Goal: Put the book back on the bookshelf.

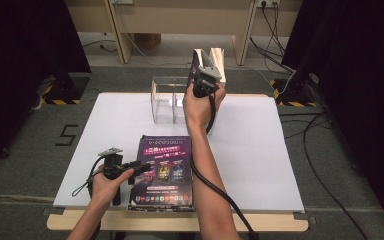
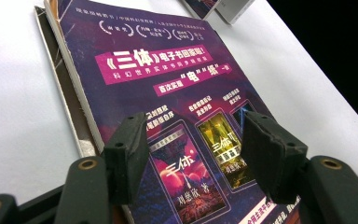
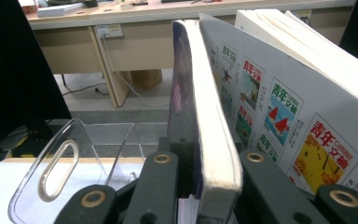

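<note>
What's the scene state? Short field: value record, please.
setting: white table, person working with two handheld tools
right claw: raised over the clear acrylic holder, shut on an upright magazine
holder contents: white-covered magazines stand beside the held one
left claw: open, jaws over the cover of the purple magazine stack
stack: lies flat near the table's front edge, more than one copy
left claw contact: cannot tell whether it touches the cover
</note>
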`<action>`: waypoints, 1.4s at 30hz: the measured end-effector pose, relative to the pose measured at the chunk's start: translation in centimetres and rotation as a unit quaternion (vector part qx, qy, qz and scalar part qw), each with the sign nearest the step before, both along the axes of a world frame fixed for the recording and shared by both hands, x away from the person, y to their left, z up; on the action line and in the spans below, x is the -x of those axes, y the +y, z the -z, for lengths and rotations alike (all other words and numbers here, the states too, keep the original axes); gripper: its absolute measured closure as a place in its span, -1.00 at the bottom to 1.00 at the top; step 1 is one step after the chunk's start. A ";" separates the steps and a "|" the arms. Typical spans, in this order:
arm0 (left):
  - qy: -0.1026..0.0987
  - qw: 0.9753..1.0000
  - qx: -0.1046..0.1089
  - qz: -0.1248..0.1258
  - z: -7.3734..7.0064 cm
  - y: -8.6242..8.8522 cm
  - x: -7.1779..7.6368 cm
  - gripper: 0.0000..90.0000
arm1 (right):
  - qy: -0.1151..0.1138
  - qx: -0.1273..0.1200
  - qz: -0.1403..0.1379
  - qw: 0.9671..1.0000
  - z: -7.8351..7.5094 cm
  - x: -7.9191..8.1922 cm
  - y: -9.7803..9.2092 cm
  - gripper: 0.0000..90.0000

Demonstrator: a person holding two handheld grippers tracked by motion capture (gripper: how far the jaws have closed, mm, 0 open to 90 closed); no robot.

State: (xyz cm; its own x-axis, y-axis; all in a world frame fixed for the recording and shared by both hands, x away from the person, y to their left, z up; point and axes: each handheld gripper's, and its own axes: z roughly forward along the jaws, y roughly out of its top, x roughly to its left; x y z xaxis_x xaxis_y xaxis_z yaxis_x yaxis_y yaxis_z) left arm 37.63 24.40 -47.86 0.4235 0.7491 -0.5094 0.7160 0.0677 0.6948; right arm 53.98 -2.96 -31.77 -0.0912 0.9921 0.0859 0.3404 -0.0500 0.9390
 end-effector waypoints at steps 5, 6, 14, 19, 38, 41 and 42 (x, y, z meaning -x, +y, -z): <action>0.000 1.000 -0.001 0.001 0.0 0.0 0.0 -0.10 | -0.007 0.004 0.003 1.000 0.2 0.2 0.1 0.82; 0.000 1.000 -0.001 0.001 0.0 0.0 0.0 -0.10 | -0.009 0.004 0.002 1.000 0.3 0.3 0.1 0.81; 0.001 1.000 -0.002 0.003 0.1 -0.2 0.0 -0.10 | -0.007 0.006 -0.019 1.000 0.1 0.5 -0.4 0.61; 0.003 1.000 -0.004 0.001 0.3 -0.3 0.0 -0.10 | 0.000 0.005 -0.030 1.000 0.5 0.8 -0.8 0.51; 0.007 1.000 -0.007 0.003 0.4 -0.6 -0.1 -0.10 | 0.013 0.014 -0.042 0.999 3.2 2.8 -1.8 0.51; 0.006 1.000 -0.006 0.002 0.4 -0.5 -0.1 -0.10 | 0.018 0.009 -0.045 0.999 3.6 3.0 -2.0 0.46; 0.005 1.000 -0.007 0.002 0.5 -0.5 -0.1 -0.10 | 0.020 0.009 -0.045 0.999 3.7 3.1 -2.1 0.45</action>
State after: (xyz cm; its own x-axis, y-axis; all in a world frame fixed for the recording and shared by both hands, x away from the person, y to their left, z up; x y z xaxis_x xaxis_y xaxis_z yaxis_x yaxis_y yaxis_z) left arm 37.70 23.88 -48.32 0.4207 0.7547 -0.5035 0.7235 0.0557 0.6881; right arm 50.90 -5.03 -35.49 -0.1764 0.9815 0.0742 0.3794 -0.0018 0.9252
